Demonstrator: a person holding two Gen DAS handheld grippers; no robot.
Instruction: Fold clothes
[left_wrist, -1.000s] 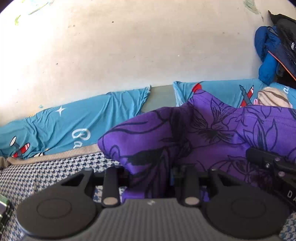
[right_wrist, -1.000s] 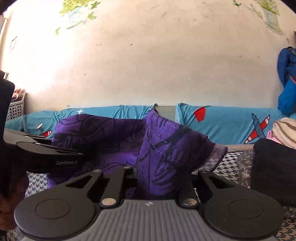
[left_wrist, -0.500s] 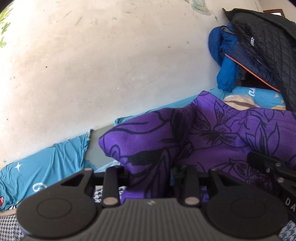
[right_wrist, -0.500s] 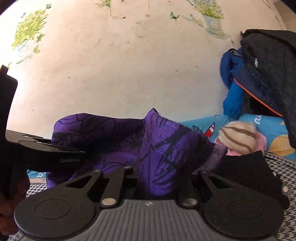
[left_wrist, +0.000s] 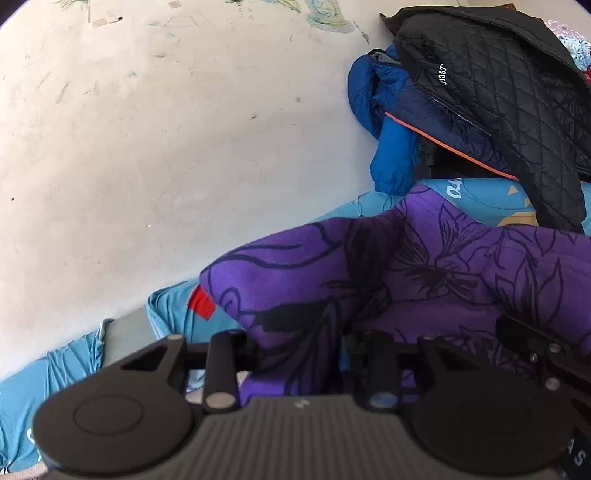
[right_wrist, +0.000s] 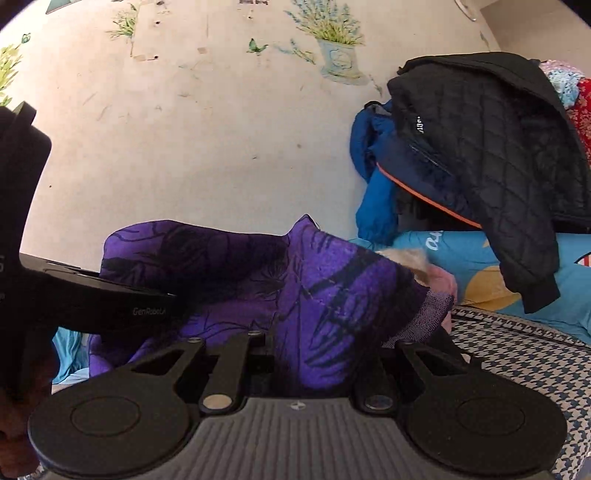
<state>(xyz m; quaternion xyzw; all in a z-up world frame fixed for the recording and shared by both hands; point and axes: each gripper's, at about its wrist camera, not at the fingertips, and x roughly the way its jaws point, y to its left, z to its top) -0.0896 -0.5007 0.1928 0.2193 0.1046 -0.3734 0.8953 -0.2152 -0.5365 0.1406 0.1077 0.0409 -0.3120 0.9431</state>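
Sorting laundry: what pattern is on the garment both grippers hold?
Purple garment with black floral line print; clearest in left wrist view.

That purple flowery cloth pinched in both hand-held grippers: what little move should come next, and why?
Probably draw the two apart to pull it taut. The purple cloth sags bunched between the left hand-held gripper and the right hand-held gripper, both clamped on it, so no clean fold line shows yet.

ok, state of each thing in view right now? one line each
left gripper: shut on the purple floral garment
right gripper: shut on the purple floral garment
purple floral garment: bunched, held up between both grippers, unfolded
black quilted jacket: hanging, draped over the blue jacket
blue jacket: hanging against the wall
blue cartoon-print pillow: lying by the wall
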